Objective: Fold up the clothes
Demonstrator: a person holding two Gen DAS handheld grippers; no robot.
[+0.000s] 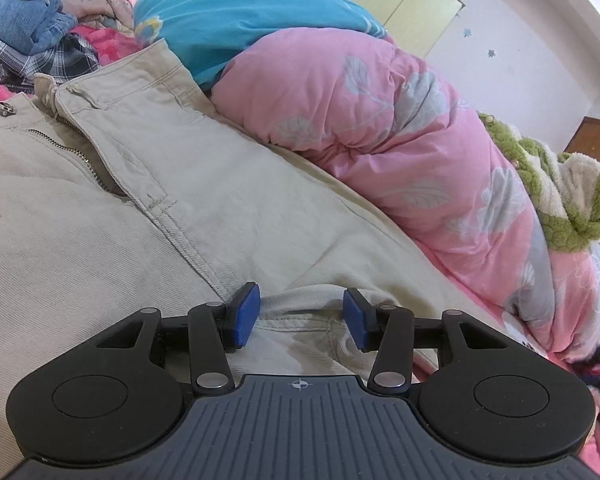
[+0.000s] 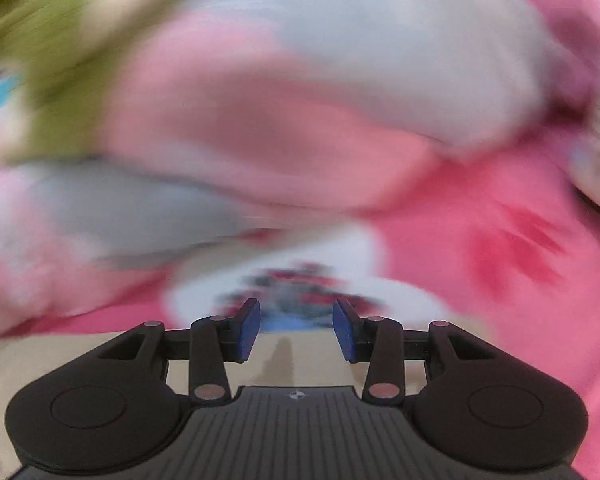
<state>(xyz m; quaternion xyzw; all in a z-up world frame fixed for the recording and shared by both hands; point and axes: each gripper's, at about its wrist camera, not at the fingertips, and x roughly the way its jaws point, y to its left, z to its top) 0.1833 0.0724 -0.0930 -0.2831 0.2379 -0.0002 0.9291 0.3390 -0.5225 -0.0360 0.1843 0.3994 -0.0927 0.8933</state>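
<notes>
Beige trousers [image 1: 148, 200] lie spread across the bed, waistband and open zipper [image 1: 72, 152] toward the far left. The left gripper [image 1: 300, 316] rests over a raised fold of this cloth, its blue pads [image 1: 246, 312] spread, the fold lying between them without visible pressure. To the right lies a rolled pink quilt [image 1: 400, 132], with a blue cushion [image 1: 236, 16] beyond it. The right gripper [image 2: 296, 330], pads apart and pinching nothing, appears over blurred pink bedding [image 2: 480, 240].
</notes>
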